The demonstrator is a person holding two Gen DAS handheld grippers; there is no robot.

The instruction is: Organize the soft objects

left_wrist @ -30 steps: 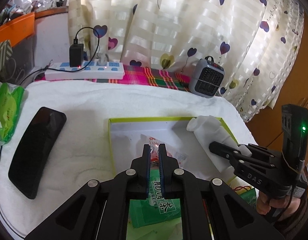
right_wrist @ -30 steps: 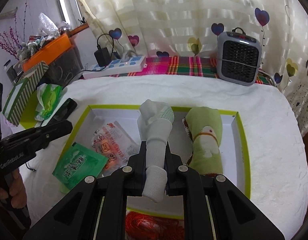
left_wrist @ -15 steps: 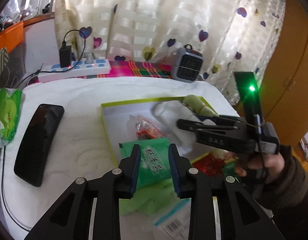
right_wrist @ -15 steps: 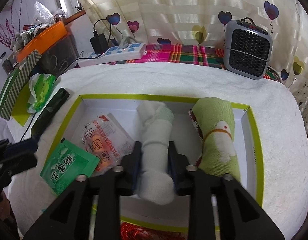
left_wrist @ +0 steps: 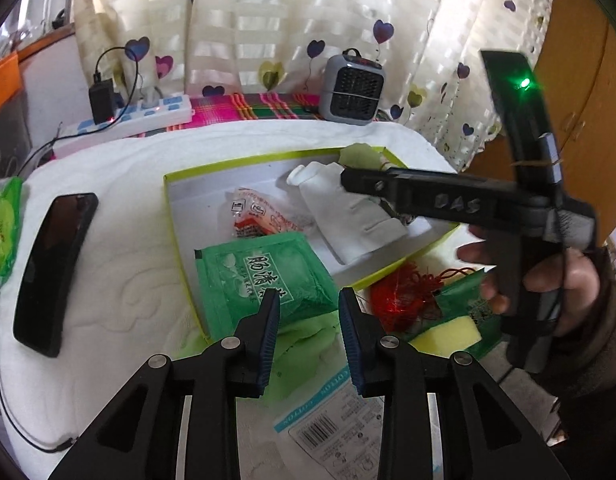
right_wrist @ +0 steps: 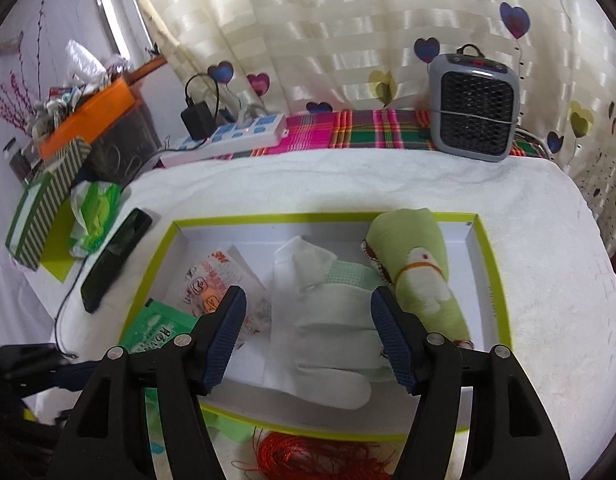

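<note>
A white box with a lime rim (right_wrist: 491, 280) (left_wrist: 176, 216) lies on the white padded table. In it lie a white sock (right_wrist: 323, 320) (left_wrist: 347, 216), a rolled green towel (right_wrist: 411, 272), a red-printed clear packet (right_wrist: 212, 280) (left_wrist: 260, 216) and a green sachet (left_wrist: 264, 280) (right_wrist: 152, 332) that rests over the near left rim. My right gripper (right_wrist: 308, 328) is open, with the sock lying loose between its fingers. My left gripper (left_wrist: 308, 320) is open just behind the green sachet, above a light green cloth (left_wrist: 308, 344).
A black phone (left_wrist: 52, 268) and a green tissue pack (left_wrist: 4, 224) lie left of the box. Red cord (left_wrist: 403, 292), a yellow sponge (left_wrist: 447, 332) and a barcoded pack (left_wrist: 339, 420) lie near the box's front. A power strip (right_wrist: 228, 140) and a small heater (right_wrist: 473, 108) stand at the back.
Both grippers opened. The right one let go of the white sock, which lies in the box. The left one let go of the green sachet and drew back.
</note>
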